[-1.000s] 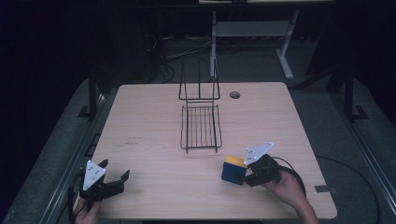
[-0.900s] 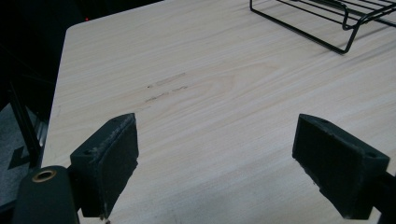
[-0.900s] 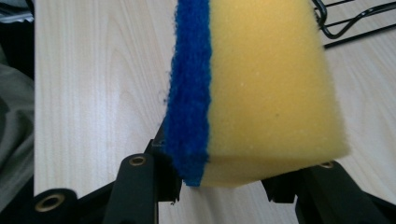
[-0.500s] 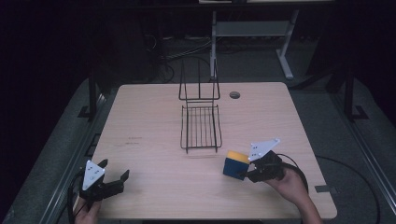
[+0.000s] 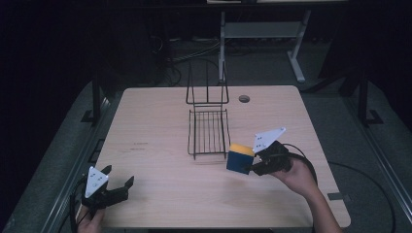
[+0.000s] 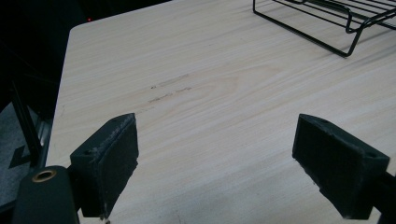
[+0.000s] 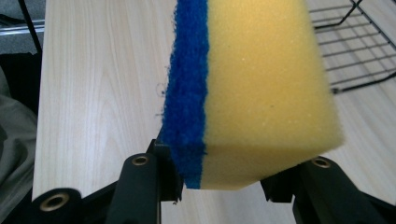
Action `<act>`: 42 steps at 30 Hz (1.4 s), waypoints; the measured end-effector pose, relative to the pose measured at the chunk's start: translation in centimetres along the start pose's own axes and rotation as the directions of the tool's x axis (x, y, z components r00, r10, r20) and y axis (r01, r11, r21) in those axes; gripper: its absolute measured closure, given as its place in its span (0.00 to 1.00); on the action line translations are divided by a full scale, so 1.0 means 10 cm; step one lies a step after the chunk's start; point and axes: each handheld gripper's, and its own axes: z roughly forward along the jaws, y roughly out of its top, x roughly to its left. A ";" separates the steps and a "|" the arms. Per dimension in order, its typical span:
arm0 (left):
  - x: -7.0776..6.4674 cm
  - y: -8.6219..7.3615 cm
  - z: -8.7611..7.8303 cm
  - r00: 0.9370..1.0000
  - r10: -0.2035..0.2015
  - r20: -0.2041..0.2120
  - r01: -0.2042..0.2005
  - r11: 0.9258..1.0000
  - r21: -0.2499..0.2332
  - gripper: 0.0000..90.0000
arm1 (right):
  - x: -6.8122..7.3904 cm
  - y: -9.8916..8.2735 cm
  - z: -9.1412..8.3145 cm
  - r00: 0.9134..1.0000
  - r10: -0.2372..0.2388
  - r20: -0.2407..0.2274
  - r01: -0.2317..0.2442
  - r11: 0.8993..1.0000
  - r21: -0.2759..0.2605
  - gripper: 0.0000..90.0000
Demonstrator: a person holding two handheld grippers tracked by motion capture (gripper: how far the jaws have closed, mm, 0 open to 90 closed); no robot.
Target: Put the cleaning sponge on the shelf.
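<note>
The sponge (image 5: 240, 158) sits clamped in the right gripper (image 5: 252, 167), held up off the wooden table (image 5: 160, 131) near its front right part, just in front of the near right corner of the black wire rack (image 5: 209, 131). From the high view its yellow face is turned upward and the dark blue scrubbing layer faces the front and left. From the right gripper view the sponge (image 7: 252, 88) runs lengthwise away from the jaws, its far end pointing out over the table toward the rack (image 7: 355, 51), with the blue layer along one side and the yellow foam making up the rest. The two black jaws press in on it from either side at its near end, one against the blue layer and one against the yellow foam, so the gripper is pinching it firmly. A hand (image 5: 296, 174) holds that gripper from the right, and a black cable loops behind it.

The left gripper (image 5: 116, 187) is at the front left corner of the table, well apart from the sponge and the rack. Its jaws are spread wide with nothing between them; in the left gripper view its pads (image 6: 109, 163) frame bare wood, with a corner of the rack (image 6: 327, 23) farther off. I cannot tell whether it rests on the table or hangs just above it.
</note>
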 end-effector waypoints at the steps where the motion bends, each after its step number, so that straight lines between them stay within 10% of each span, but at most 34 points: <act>1: 0.00 0.00 0.00 1.000 -0.002 -0.001 0.002 1.000 0.000 0.15 | -0.03 0.06 0.00 1.000 -0.006 -0.004 0.006 1.000 0.002 0.63; 42: 0.03 0.01 0.03 1.000 -0.011 0.003 0.011 1.000 -0.002 0.15 | -0.59 0.62 0.37 0.996 -0.017 -0.085 0.020 0.999 0.043 0.63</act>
